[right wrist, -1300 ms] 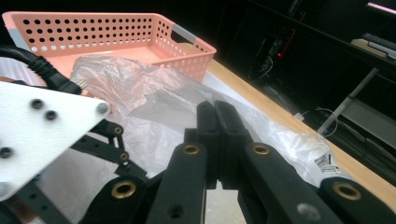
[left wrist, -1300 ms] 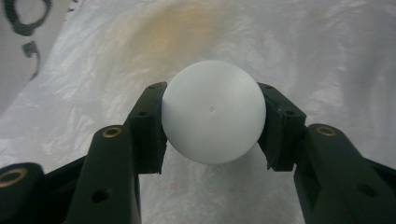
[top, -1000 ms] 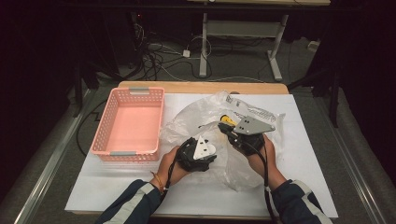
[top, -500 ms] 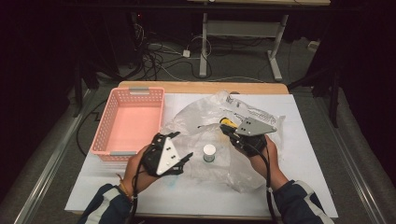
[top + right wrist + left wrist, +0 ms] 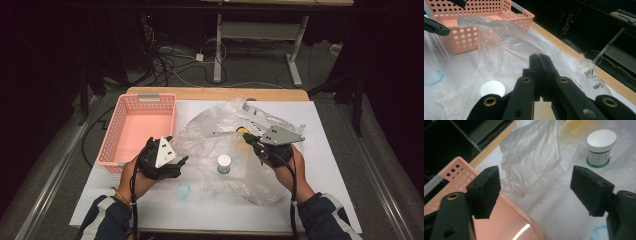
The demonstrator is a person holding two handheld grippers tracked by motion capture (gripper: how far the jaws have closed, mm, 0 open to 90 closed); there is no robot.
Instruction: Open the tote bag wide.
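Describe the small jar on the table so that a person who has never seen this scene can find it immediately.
Start at the pink basket on the left of the white table cover. To its right spreads a crumpled clear plastic bag. The jar stands upright on that plastic, between the two grippers: small and round, with a white lid and a green-edged label.

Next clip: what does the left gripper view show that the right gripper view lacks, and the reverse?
Left gripper view alone: the jar's green-printed label, and the left tool with its jaws wide apart, having just opened, nothing between them.

Right gripper view alone: the right tool shut on the plastic bag, the wooden table edge, and print on the bag's far end.

Both: the pink basket, the bag, the jar's white lid and a blue mark on the white cover.
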